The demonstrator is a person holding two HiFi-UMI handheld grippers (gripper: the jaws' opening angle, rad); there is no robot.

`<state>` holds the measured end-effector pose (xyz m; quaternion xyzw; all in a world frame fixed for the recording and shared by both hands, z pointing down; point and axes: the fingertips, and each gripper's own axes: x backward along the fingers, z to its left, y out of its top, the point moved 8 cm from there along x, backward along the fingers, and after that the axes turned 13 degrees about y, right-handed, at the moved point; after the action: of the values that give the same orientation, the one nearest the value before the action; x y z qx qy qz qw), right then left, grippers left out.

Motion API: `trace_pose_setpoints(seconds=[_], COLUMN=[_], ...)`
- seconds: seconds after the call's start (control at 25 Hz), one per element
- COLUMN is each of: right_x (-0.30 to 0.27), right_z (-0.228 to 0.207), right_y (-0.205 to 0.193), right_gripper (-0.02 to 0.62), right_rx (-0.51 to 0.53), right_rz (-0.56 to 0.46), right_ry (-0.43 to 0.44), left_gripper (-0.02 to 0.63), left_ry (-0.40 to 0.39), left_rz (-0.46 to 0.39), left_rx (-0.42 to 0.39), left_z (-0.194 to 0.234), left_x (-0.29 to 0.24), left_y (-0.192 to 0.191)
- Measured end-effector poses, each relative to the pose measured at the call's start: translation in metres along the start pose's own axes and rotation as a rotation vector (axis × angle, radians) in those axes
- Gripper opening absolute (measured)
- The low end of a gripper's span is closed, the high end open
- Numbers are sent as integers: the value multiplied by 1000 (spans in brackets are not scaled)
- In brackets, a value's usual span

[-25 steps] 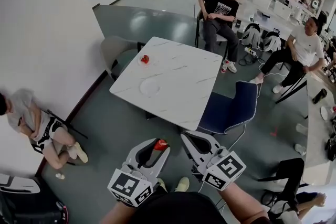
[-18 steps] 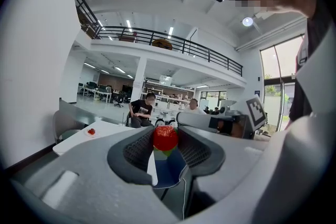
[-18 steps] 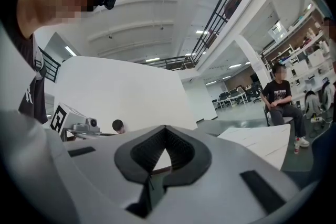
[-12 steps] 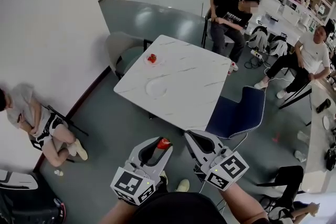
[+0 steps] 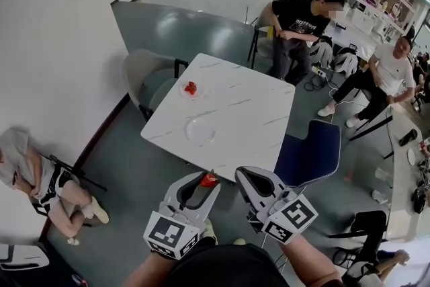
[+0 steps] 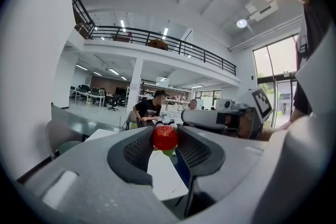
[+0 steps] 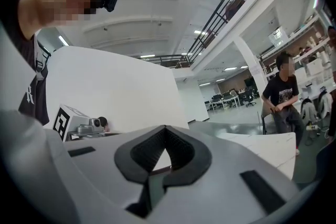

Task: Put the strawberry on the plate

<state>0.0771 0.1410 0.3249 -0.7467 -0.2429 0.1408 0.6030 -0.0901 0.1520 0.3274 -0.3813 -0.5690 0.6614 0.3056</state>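
Left gripper: the left gripper (image 6: 165,132) had its jaws drawn narrow, clamped on a strawberry at their tips; in the head view it (image 5: 204,183) was held in the air at the near edge of the table (image 5: 235,111).
Strawberry: the strawberry (image 6: 165,137) was red with its green leaves pointing down, pinched between the two dark ribbed pads; from the head view it (image 5: 209,179) showed just off the table's near edge, well apart from the plate.
Right gripper: the right gripper (image 7: 165,129) had its jaws pressed together at the tips; it (image 5: 246,178) was held just beside the left gripper, also short of the near edge.
Small dish: the small dish (image 5: 182,93) sat near the table's left edge, toward the far corner, with a second strawberry (image 5: 190,87) on it.
Plate: the clear plate (image 5: 200,131) sat on the table between the small dish and the near edge; whether anything lay on it was too small to tell.
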Motion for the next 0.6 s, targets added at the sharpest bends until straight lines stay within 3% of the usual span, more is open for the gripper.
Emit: trace_pose_setpoints(seconds=[0.28, 0.6], right_x=[-43, -67], right_z=[-19, -46], right_y=[-7, -14], right_gripper=[2, 2], right_rx=[-2, -25], right_rz=[20, 37], right_ry=[-63, -88], left_gripper=[150, 150], left_ry=[-53, -65], left_rz=[36, 84], left_rx=[-11, -23], left_z=[53, 79], left_x=[-34, -65], left_y=[-9, -21])
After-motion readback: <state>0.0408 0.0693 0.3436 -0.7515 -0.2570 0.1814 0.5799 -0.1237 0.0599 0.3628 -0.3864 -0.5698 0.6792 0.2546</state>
